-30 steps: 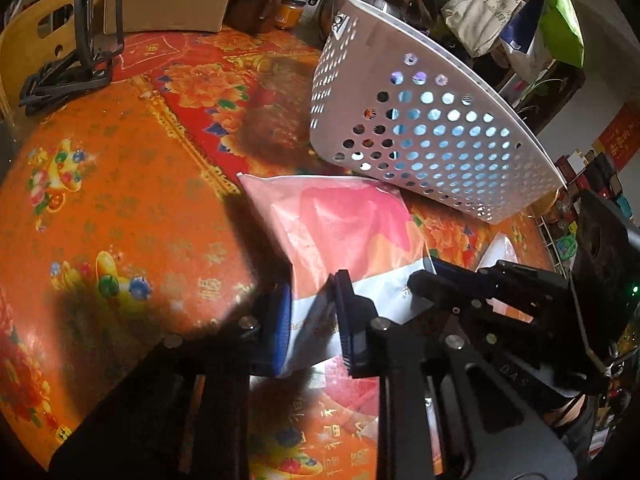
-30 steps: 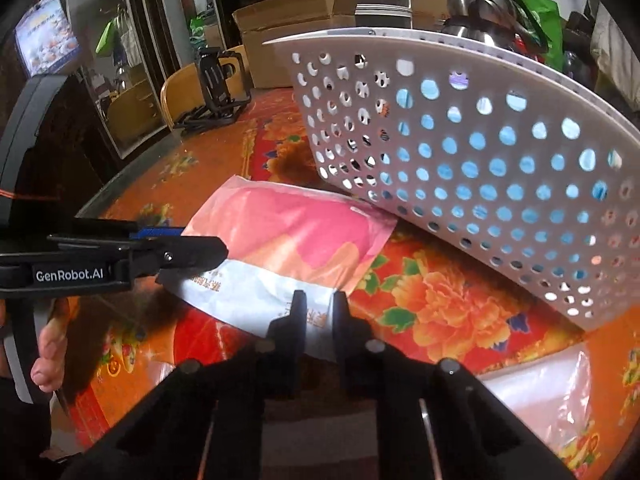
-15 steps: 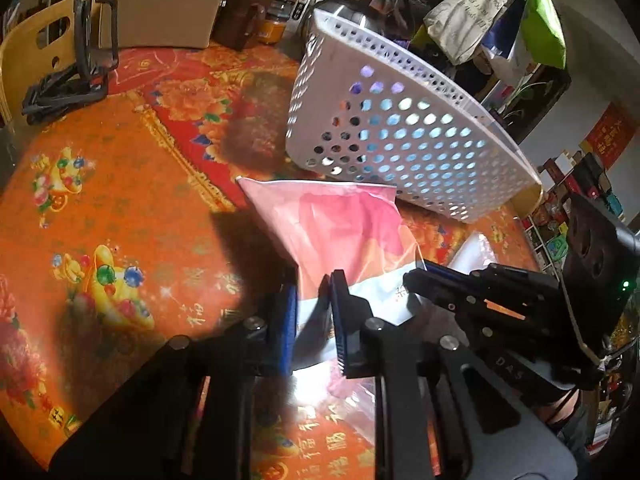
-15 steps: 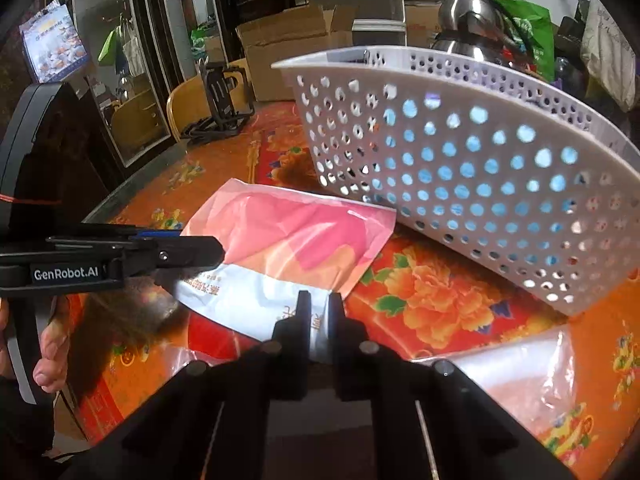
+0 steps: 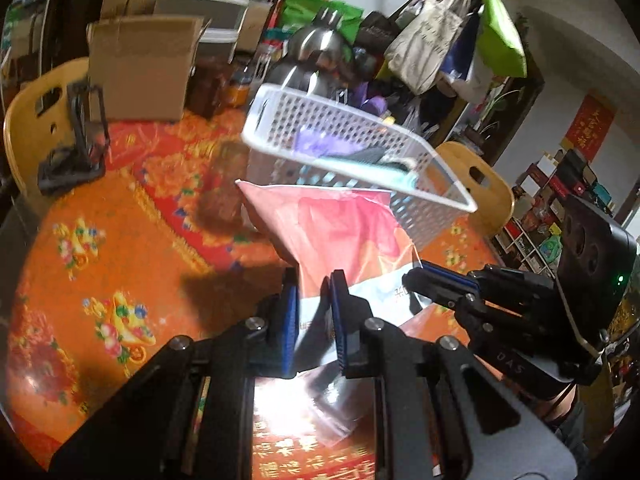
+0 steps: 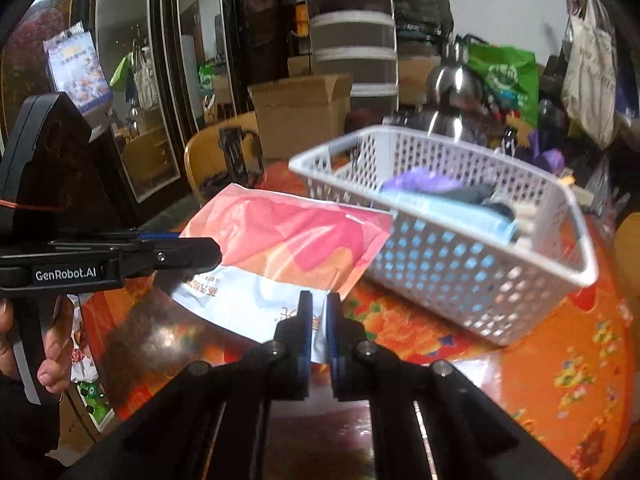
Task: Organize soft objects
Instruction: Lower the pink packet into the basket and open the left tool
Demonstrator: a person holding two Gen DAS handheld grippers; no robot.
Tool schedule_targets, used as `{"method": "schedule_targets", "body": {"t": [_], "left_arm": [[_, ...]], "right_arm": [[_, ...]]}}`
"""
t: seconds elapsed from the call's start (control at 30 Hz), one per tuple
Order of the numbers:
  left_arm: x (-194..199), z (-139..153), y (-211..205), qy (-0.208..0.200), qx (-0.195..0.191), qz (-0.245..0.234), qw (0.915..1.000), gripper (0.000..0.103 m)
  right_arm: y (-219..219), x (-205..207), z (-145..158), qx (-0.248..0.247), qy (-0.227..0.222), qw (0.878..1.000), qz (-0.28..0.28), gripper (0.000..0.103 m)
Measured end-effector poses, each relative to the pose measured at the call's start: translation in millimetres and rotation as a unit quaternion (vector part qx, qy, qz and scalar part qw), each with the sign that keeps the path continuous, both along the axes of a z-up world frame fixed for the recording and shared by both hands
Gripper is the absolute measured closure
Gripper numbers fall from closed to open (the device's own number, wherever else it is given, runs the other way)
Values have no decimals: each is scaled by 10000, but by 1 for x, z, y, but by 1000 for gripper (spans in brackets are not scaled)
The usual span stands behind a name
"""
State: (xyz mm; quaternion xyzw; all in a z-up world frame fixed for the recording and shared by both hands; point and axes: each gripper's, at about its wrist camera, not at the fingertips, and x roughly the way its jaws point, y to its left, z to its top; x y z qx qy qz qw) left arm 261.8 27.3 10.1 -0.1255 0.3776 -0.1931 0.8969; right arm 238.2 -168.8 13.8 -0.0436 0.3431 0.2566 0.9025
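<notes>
A flat pink-and-white soft packet (image 5: 340,232) (image 6: 288,244) hangs in the air above the table, held by both grippers at its white near edge. My left gripper (image 5: 314,288) is shut on the packet's near left part. My right gripper (image 6: 318,312) is shut on its near right corner; it also shows in the left wrist view (image 5: 440,284). A white perforated basket (image 5: 360,148) (image 6: 460,216) stands just beyond the packet, with purple, blue and dark soft items inside.
The round table has an orange-red flowered cloth (image 5: 100,248). A clear plastic bag (image 5: 332,408) lies on it below the packet. A cardboard box (image 5: 140,72), metal pots (image 5: 316,52), a black stand (image 5: 76,140) and wooden chairs (image 5: 480,176) ring the far side.
Both grippers have lifted the packet off the table and raised it. The basket now appears lower, so its inside and contents show.
</notes>
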Motion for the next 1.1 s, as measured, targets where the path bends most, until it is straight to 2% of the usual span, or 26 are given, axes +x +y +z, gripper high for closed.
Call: {"method": "schedule_targets", "body": {"t": [0.23,0.4,0.5,0.63,0.83,0.97,1.1], "left_arm": [[11,63,-26,-453,44,-233,9987,89],[32,110,-55,-767,169,-424,9960,89],[54,129,-69,-841,172,-525,9949,89],[87,142,-88,-860,248,-627,9940,89],[154,128,-104,-689,208,-623,9955,89],[190,99,-108,-541,122,-606,9966,88],[222,65,-111,-263,237,-542,9979,86]], "right_arm": [[-21,0,58,42,-473,9986,-243,99],[-44,18,96,20,-729,9960,-517,99],[-57,36,109,49,-745,9952,-633,99],[-70,64,117,-42,-744,9940,-798,99],[-86,118,106,24,-522,9940,-961,99],[-91,149,86,61,-311,9940,-1048,99],[-91,175,56,-159,-64,9929,-1179,99]]}}
